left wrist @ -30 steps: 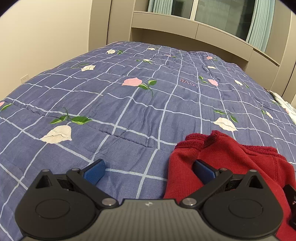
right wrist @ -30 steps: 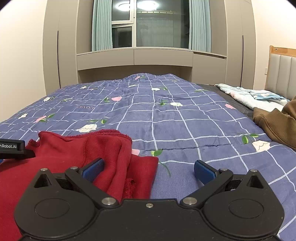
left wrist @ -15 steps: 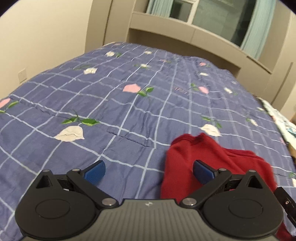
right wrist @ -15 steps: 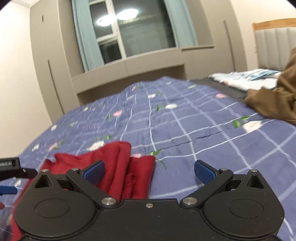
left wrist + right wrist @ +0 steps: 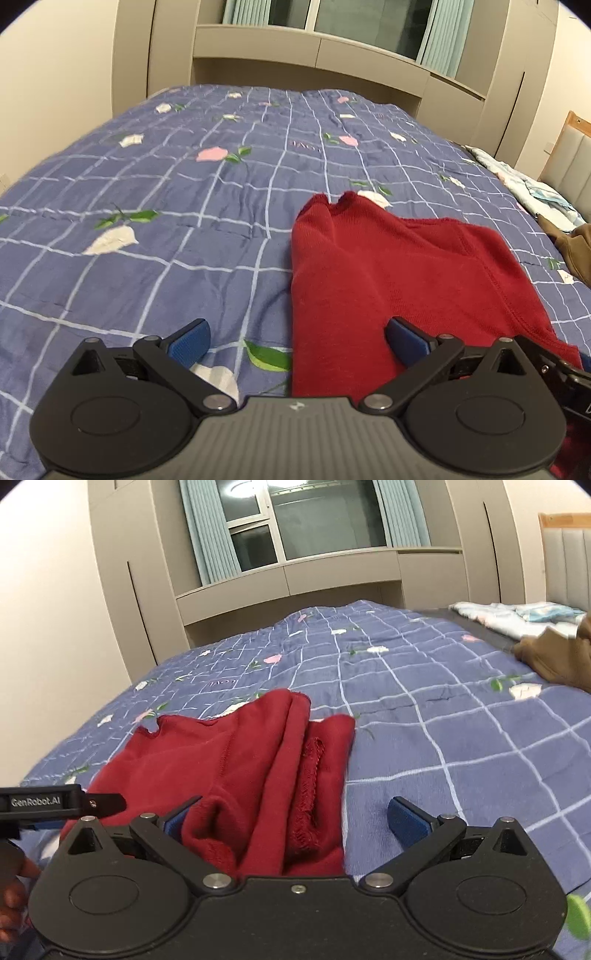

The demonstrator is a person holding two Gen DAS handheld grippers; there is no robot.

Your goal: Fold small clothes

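Lining up the next fold
Both my left tongs (image 5: 297, 341) and right tongs (image 5: 291, 821) gape over the red garment (image 5: 236, 760) (lower middle); next, pinch its near edge.

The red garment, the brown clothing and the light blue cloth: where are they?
red garment (image 5: 399, 266): left wrist view, flat middle.
brown clothing (image 5: 554, 657): right wrist view, bunched middle.
light blue cloth (image 5: 509, 616): right wrist view, crumpled top.

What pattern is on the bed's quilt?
The quilt is blue-purple with a white grid and scattered pink and white flowers with green leaves, clearest in the left wrist view.
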